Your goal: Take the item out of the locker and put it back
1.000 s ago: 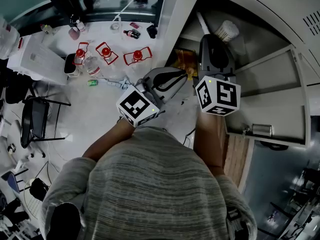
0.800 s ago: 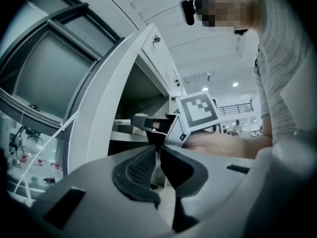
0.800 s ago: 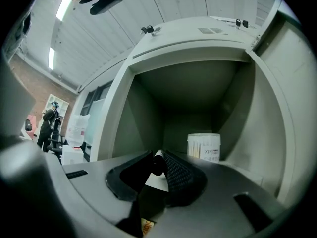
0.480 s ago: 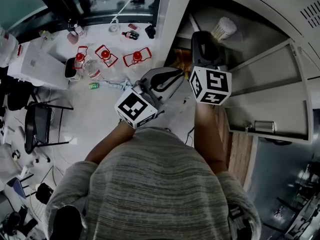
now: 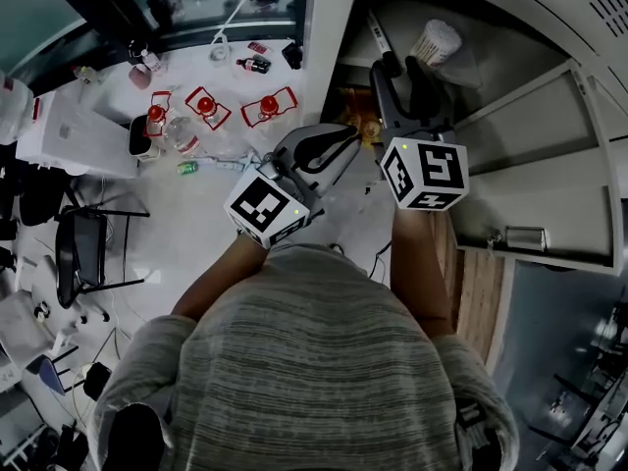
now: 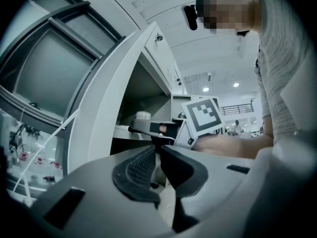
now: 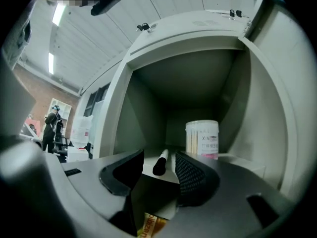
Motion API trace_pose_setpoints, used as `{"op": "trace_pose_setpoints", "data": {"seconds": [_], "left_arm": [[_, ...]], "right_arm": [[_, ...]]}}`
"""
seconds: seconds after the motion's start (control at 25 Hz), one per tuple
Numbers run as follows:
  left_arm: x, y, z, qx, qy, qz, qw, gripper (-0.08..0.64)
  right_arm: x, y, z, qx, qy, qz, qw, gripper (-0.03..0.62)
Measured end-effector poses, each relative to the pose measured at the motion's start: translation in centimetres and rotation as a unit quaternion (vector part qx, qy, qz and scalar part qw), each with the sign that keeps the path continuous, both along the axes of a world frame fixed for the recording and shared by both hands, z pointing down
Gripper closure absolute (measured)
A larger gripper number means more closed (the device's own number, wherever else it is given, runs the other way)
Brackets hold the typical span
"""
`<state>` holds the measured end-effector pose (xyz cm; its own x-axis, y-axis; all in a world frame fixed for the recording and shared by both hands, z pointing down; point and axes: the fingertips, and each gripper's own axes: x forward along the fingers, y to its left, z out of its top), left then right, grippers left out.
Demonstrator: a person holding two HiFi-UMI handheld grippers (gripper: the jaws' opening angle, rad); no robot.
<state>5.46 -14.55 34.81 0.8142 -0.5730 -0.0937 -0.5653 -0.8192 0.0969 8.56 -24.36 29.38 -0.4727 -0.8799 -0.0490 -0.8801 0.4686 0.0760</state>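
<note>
At the far left, three red-edged items point(image 5: 206, 104) lie in a row on the floor; their kind is too small to tell. A single chair point(image 5: 80, 251) stands nearer on that floor.

There are two tongs. The left tongs point(image 6: 156, 155) hang in the middle of the head view, outside the locker point(image 5: 510, 27), with their jaws drawn together to a thin slit and nothing between them.

To their right, the right tongs point(image 7: 158, 158) reach into the locker's upper compartment. Their jaws are opening. One pen point(image 7: 160, 166), the task's thing, lies flat on the shelf point(image 7: 153, 176) in the gap between them, and neither pad presses on it.

The upper compartment holds two things: the pen, and just to its right one round clear tub with a white lid point(image 7: 201, 139), standing upright farther in and filled with thin pale sticks. The pen and the tub sit near each other without touching. The compartment below shows one orange packet point(image 7: 148, 227) under the shelf edge.

At the far right, the locker's single door point(image 5: 535, 180) stands swung open.
</note>
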Motion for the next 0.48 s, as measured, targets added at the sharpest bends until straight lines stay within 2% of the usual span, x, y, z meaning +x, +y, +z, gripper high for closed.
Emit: {"op": "trace_pose_setpoints", "data": {"seconds": [0.28,0.48], "left_arm": [[-0.1,-0.3,0.9,-0.009,-0.007,-0.001,0.9999,0.523],[0.0,-0.6,1.4,-0.009,-0.015,-0.003,0.9998,0.523]], "right_arm": [[2.4,3.6,0.7,-0.008,-0.026,0.002,1.0,0.397],[3.1,4.6,5.2,-0.046,-0.012,0.007,0.999,0.397]]}}
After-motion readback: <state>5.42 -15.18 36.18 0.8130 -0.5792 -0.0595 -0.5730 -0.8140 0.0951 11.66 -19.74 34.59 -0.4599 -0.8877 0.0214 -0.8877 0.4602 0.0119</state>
